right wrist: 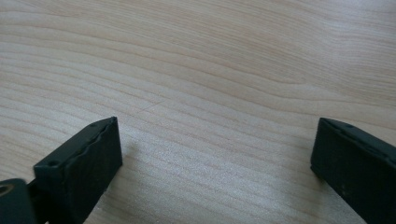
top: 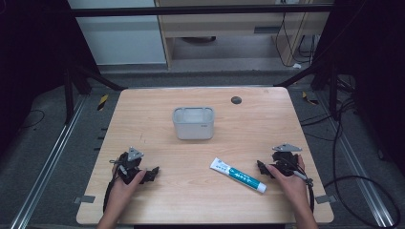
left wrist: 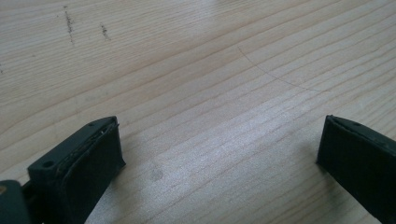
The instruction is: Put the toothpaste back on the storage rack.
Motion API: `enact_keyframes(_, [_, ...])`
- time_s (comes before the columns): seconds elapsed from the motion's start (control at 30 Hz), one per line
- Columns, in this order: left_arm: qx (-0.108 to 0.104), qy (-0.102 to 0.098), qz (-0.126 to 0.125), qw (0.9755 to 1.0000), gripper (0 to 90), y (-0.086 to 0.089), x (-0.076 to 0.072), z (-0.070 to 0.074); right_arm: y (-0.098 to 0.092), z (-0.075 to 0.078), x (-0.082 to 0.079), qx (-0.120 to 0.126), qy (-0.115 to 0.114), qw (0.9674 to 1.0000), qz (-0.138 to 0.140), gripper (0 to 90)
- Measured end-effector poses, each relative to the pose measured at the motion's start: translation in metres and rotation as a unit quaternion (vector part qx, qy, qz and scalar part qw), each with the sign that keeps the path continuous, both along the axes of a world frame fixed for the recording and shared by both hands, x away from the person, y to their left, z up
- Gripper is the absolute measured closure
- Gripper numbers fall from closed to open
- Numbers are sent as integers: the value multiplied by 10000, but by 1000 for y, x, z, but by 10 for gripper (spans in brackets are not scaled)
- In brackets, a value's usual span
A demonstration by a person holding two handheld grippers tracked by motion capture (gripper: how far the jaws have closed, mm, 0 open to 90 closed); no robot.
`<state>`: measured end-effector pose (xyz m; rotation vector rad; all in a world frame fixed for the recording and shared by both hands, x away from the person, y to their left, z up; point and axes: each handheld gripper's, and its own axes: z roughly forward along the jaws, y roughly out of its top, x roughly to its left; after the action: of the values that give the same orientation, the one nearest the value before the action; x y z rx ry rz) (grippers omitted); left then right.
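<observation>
1. Toothpaste tube (top: 238, 175), white at its upper-left end with a teal band and a white cap at its lower-right end, lies flat on the wooden table (top: 200, 200), slanting across the near right part of the top.
2. It sits just beside the right gripper (top: 261, 168), whose black jaws point left toward the tube's cap end; from the high view the jaw tips look to be near the tube but apart from it, though at this size a light touch cannot be ruled out.
3. In the right gripper view the right gripper (right wrist: 212, 154) has its two black jaws spread wide, with bare wood grain between them and nothing clasped.
4. The left gripper (top: 154, 172) rests at the near left of the table, held in the person's left hand (top: 125, 183), well apart from the tube.
5. In the left gripper view the left gripper (left wrist: 219, 149) also shows its jaws standing wide, with bare table between them.
6. A grey open-topped bin (top: 193, 123) stands upright at the middle of the table, beyond the tube and between the two grippers as seen from above.
7. A small dark round disc (top: 236, 100) lies near the far edge of the table, to the right of the bin.
8. The right hand (top: 290, 177) grasps its gripper from behind, with a cable trailing off toward the table's right edge.
</observation>
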<state>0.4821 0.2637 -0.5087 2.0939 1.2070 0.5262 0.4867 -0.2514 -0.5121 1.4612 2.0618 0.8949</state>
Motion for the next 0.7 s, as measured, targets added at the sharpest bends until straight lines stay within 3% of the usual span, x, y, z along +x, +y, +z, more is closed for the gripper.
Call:
enact_keyframes(0.13, [-17,-4,5,10000,0,0,0,0,0,3,-3,40,-69,9999,88,61])
enact_keyframes(0.23, [-14,-5,2,10000,0,-1,0,0,3,16,-7,-186,-189,9995,196,95])
enact_keyframes(0.4, [-11,-1,-5,10000,0,-1,-1,0,5,26,-14,-293,-126,9989,353,132])
enact_keyframes(0.43, [-14,0,-4,10000,0,-1,-1,0,8,33,-18,-397,-109,9979,504,157])
enact_keyframes(0.57, [-17,-3,2,10000,0,-1,-1,0,12,42,-26,-396,-67,9967,699,175])
enact_keyframes(0.7, [-2,7,-14,10000,0,-1,-1,0,21,53,-36,-507,12,9936,1009,198])
